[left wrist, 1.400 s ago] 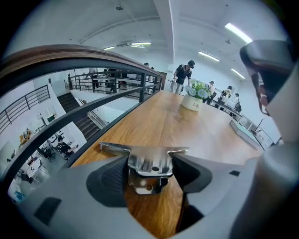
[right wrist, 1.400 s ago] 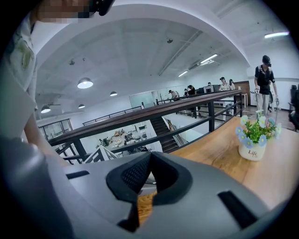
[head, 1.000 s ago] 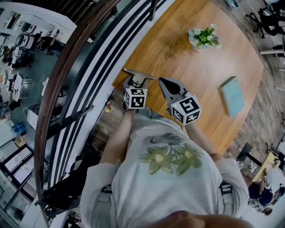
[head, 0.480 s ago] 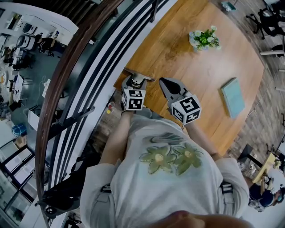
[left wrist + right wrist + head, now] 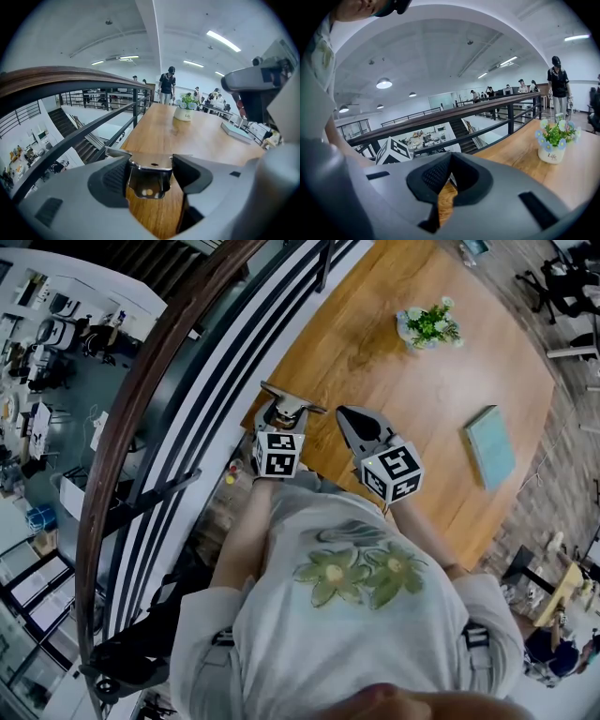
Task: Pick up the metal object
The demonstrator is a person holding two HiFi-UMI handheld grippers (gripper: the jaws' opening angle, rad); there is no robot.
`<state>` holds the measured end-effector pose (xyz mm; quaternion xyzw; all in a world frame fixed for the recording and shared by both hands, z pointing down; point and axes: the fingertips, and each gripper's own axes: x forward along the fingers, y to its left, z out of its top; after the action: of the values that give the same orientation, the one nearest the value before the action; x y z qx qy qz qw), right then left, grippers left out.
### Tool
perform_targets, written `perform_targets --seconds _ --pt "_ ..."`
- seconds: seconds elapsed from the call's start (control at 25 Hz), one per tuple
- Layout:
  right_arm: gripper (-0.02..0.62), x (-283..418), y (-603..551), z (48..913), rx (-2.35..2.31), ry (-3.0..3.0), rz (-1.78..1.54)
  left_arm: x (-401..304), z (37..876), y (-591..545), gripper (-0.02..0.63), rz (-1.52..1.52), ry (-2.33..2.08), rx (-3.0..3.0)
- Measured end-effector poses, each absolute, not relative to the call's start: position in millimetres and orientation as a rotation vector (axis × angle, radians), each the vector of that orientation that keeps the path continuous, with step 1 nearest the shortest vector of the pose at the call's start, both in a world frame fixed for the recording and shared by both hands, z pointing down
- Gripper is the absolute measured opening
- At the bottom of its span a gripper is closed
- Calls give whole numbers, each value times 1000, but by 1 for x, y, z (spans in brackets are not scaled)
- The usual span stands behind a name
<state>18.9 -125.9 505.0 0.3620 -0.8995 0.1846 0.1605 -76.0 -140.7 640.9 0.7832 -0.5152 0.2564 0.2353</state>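
A shiny bent metal bracket [image 5: 150, 176] with a small hole sits clamped between the jaws of my left gripper [image 5: 151, 172], held above the wooden table [image 5: 187, 136]. In the head view the metal bracket [image 5: 291, 401] sticks out past the left gripper [image 5: 283, 416] near the table's near-left corner. My right gripper [image 5: 354, 425] hovers just to its right, jaws pressed together with nothing between them. In its own view the right gripper [image 5: 446, 180] is shut, the left gripper's marker cube [image 5: 396, 151] showing behind it.
A potted plant [image 5: 429, 322] stands at the far side of the table [image 5: 394, 381], and a teal book [image 5: 489, 443] lies to the right. A dark railing [image 5: 178, 381] with a wooden handrail runs close along the table's left edge. People stand far off.
The left gripper with the metal bracket has shifted slightly left and toward me. The right gripper has stayed put.
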Motion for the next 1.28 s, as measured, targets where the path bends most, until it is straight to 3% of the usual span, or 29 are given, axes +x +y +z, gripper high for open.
perform_targets --seconds 1.28 --pt "6 28 -120 494 1077 -2583 500 -80 523 -161 298 397 -1552 2314"
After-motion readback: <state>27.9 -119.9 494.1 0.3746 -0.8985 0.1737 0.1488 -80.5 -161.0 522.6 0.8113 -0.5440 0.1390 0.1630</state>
